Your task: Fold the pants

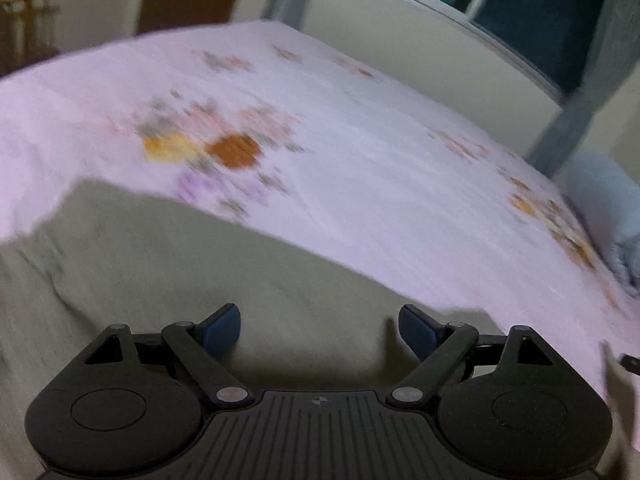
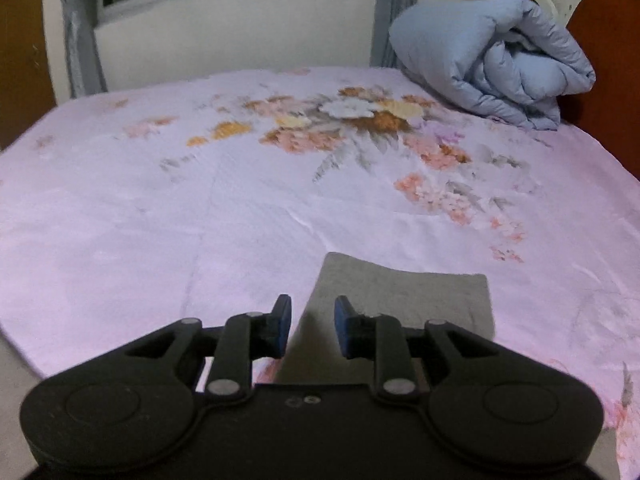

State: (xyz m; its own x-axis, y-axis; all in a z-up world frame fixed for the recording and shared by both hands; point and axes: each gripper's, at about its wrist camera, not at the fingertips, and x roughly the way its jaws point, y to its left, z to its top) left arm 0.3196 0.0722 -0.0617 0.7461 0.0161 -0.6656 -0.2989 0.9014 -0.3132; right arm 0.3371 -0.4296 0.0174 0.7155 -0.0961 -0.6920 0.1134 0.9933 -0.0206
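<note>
One pair of grey pants (image 2: 404, 296) is seen lying flat on the flowered bed sheet (image 2: 200, 208), just beyond both claws. The left claw (image 1: 320, 330) is spread wide, empty; the right claw (image 2: 311, 326) is parted narrowly, nothing pinched.

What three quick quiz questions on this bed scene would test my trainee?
1. True or false: the right hand-held gripper is clamped on the grey pants.
2. Which hand-held gripper stands wider open: A left, B right?
3. Fill in: the rolled blue duvet lies on the pink floral ____.

Key: 1 false, its narrow gap is empty; 2 A; 3 bedsheet.
</note>
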